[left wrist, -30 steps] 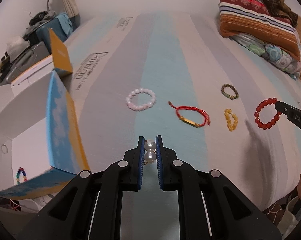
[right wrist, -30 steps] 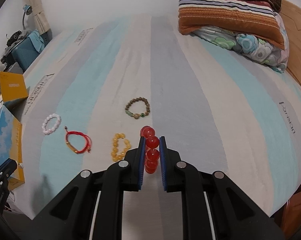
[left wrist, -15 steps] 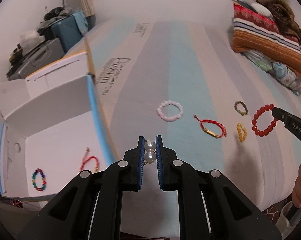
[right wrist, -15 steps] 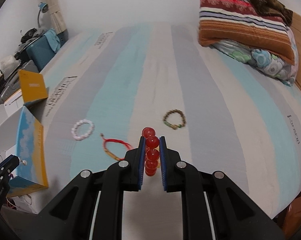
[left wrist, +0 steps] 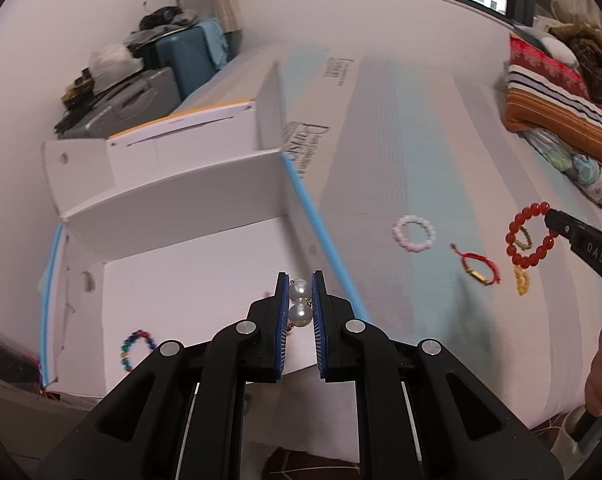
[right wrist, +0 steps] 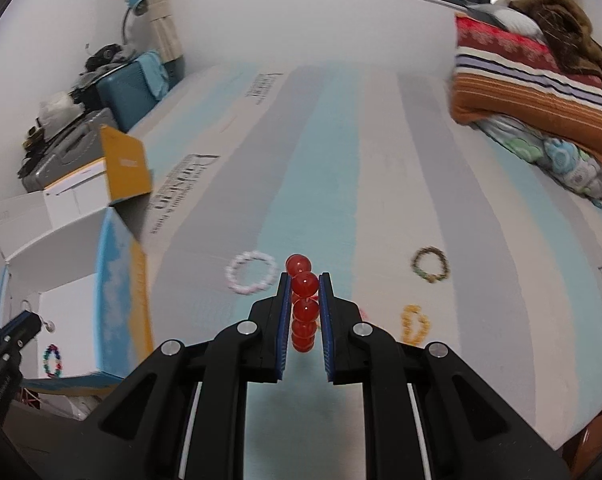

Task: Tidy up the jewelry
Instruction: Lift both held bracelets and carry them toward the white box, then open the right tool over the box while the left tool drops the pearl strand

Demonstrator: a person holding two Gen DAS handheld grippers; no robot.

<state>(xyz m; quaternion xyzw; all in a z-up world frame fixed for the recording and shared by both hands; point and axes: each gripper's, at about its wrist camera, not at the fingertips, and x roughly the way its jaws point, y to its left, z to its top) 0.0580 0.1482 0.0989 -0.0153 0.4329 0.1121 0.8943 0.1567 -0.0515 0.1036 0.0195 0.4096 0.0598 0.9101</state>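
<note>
My left gripper is shut on a pearl piece and holds it above the open white box, over its right part. A multicoloured bracelet lies in the box. My right gripper is shut on a red bead bracelet, lifted above the bed; it also shows in the left wrist view. On the bed lie a white bead bracelet, a red cord bracelet, a yellow bracelet and a green-brown bracelet.
The box stands at the bed's left edge with its blue and orange flaps raised. Suitcases and clutter are beyond it by the wall. Folded blankets and pillows are piled at the far right of the striped mattress.
My left gripper has swung left with the pearl piece, from over the bed to over the open box. My right gripper has lifted with the red bracelet and moved left.
</note>
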